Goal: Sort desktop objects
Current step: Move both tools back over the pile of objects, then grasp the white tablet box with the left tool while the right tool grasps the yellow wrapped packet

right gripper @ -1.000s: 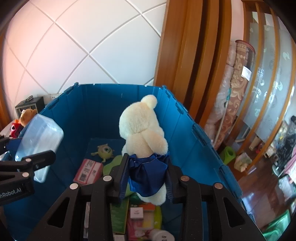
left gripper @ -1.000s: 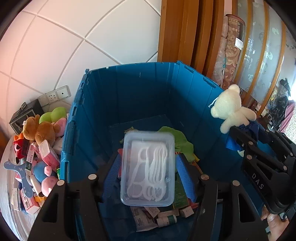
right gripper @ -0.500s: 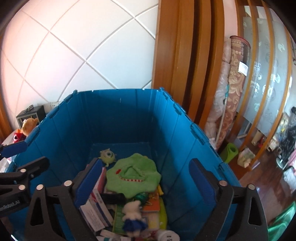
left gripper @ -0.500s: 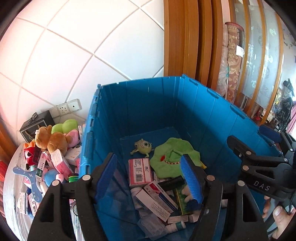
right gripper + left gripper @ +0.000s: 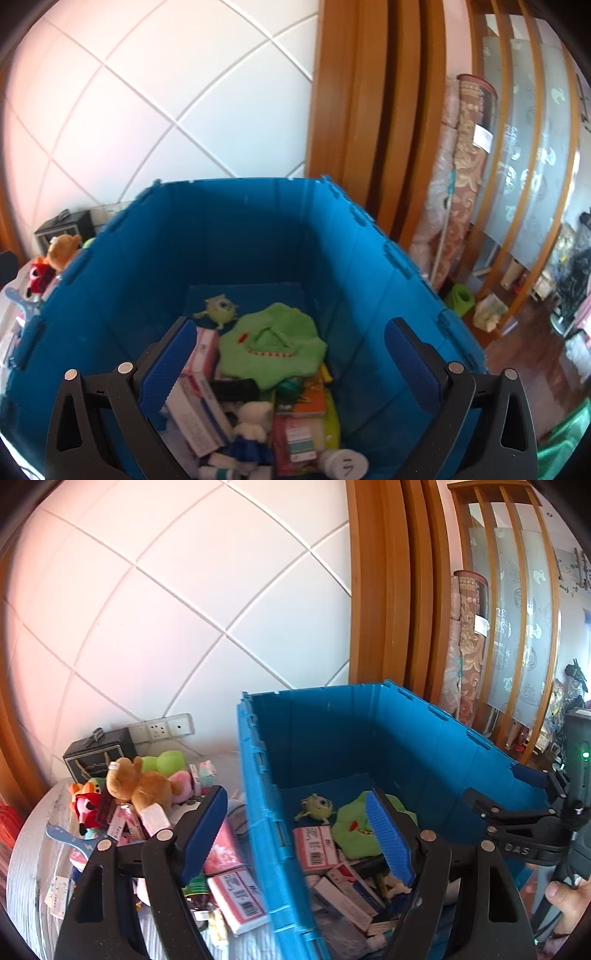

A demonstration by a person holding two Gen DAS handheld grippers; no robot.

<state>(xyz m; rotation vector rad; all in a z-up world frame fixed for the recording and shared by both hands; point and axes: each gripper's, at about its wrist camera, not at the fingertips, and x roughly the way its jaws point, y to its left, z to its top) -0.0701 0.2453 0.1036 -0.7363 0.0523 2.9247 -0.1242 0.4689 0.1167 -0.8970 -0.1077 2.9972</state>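
A tall blue crate [image 5: 424,738] [image 5: 122,295] holds a green plush cloth [image 5: 271,345], a small green one-eyed toy [image 5: 219,308], boxes and a white bear in a blue skirt [image 5: 251,432]. My left gripper [image 5: 295,834] is open and empty, straddling the crate's left wall. My right gripper [image 5: 291,365] is open and empty above the crate's contents; it also shows at the right of the left wrist view [image 5: 517,830]. Left of the crate, a table [image 5: 22,867] carries a brown plush bear [image 5: 136,786], other plush toys and pink boxes [image 5: 236,897].
A black box [image 5: 98,753] and wall sockets [image 5: 162,727] stand behind the table pile against a white tiled wall. Wooden door frames and rolled rugs [image 5: 458,177] stand right of the crate. A hand [image 5: 565,897] holds the right gripper's handle.
Both grippers opened: the clear plastic box and the white bear dropped into the crate. My left gripper then shifted left over the crate's wall; both views rose slightly.
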